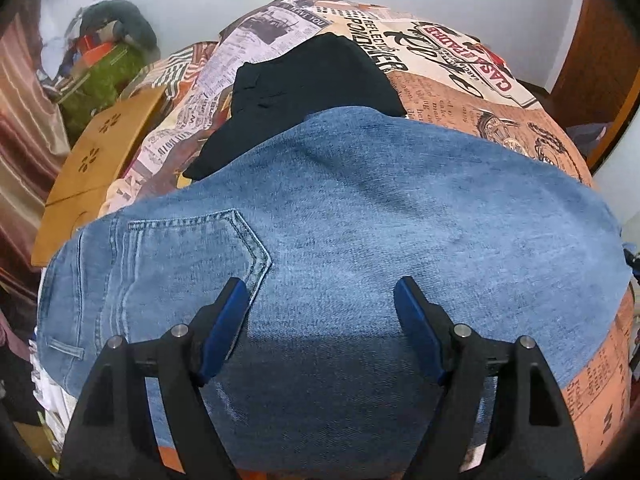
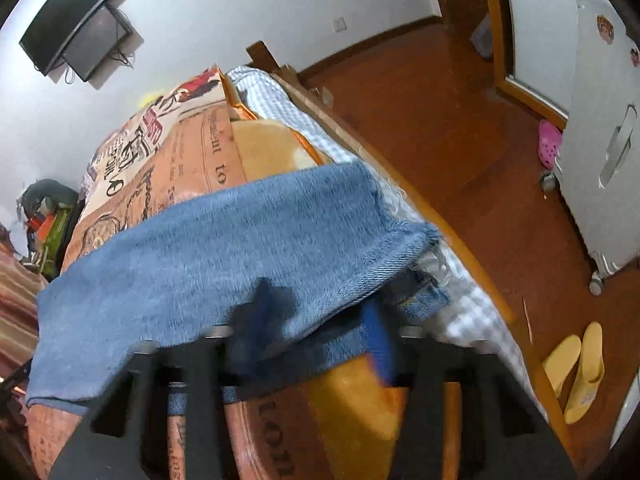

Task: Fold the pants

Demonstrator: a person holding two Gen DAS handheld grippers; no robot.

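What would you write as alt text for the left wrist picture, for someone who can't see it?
Blue jeans lie spread flat across a bed with a newspaper-print cover, back pocket facing up. The left gripper hovers open just above the denim, holding nothing. A black garment lies beyond the jeans, and a wooden stool stands beside the bed.

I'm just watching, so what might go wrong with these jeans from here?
The frayed hem hangs at the bed edge, so the jeans might slide toward the floor. The black garment is tucked under the jeans and may get dragged along. The right gripper looks blurred, so its grasp on the denim is uncertain.
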